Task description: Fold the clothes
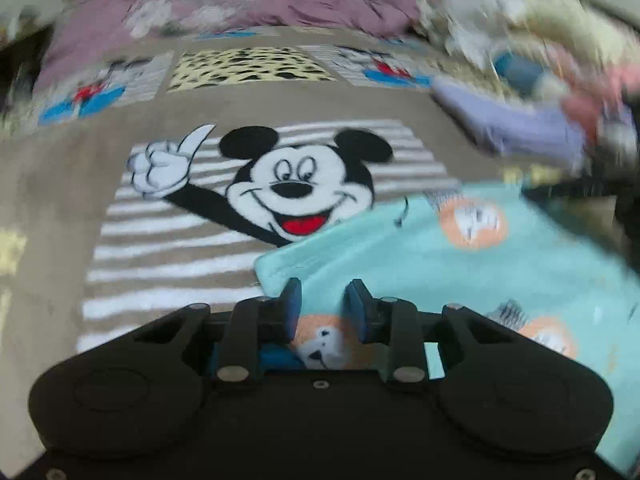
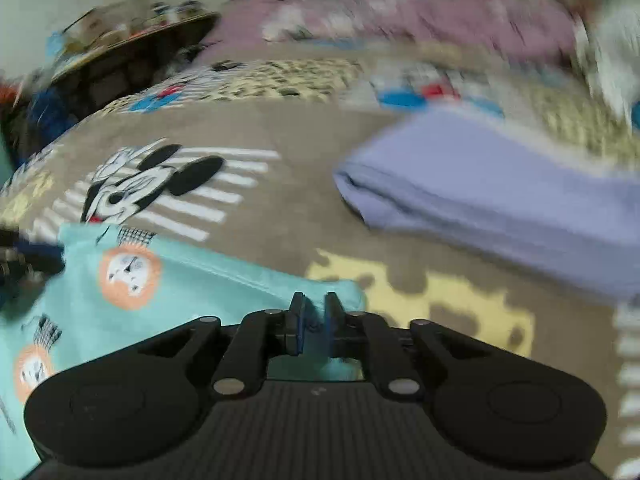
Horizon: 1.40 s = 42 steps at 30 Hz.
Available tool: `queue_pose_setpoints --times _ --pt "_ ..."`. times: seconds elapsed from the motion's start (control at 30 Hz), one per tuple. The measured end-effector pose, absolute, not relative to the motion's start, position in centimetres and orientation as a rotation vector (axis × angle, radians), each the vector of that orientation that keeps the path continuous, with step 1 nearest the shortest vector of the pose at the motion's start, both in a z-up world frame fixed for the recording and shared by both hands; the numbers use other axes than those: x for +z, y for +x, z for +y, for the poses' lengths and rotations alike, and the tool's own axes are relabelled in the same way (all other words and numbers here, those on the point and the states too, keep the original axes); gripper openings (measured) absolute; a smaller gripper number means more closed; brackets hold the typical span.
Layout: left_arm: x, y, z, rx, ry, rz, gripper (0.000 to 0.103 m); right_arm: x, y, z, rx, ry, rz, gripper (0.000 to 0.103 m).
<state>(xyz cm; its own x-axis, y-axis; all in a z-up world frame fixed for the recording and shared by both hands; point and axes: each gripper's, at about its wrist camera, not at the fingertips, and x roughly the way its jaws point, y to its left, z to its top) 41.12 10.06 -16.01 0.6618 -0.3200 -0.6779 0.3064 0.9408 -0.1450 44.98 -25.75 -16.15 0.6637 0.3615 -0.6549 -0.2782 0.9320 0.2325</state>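
- The mint garment (image 1: 460,272) lies on the bed blanket (image 1: 60,208), spread flat so that its corners are reachable.
- Left gripper (image 1: 323,296): jaws spread, the cloth's near-left corner between them, not yet pinched.
- Right gripper (image 2: 314,308): jaws nearly together over the cloth's right corner; whether they grip, I cannot tell.
- A folded lilac garment (image 2: 500,200) sits ahead-right, likely set aside as finished.
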Motion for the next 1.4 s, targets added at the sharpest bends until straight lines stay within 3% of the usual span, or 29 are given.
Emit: queue_pose_setpoints --times 0.27,0.33,0.43,0.6,0.8,1.07,1.4 --pt "-14.6 40.9 9.6 -0.310 -0.040 0.711 0.028 -15.9 45.0 -28.0 0.303 0.254 0.760 0.003" --pt "-14.2 40.5 9.2 -0.301 -0.004 0.698 0.028 -15.1 44.1 -28.6 0.284 0.254 0.729 0.014" --pt "-13.0 38.5 8.3 -0.303 0.048 0.660 0.029 -13.6 42.3 -30.3 0.295 0.291 0.679 0.015" --pt "-10.7 33.2 5.4 -0.323 0.171 0.601 0.040 -11.1 36.0 -31.3 0.344 0.280 0.607 0.015" --pt "-9.8 26.2 1.1 -0.413 0.174 0.594 0.041 -10.4 26.2 -30.8 0.400 0.290 0.559 0.015" --pt "-12.7 16.6 -3.3 -0.429 0.154 0.649 0.037 -12.3 16.7 -29.7 0.470 0.339 0.567 0.015" --pt "-16.9 9.7 -4.9 -0.370 0.178 0.647 0.036 -16.2 8.4 -24.6 0.494 0.102 0.563 0.014"
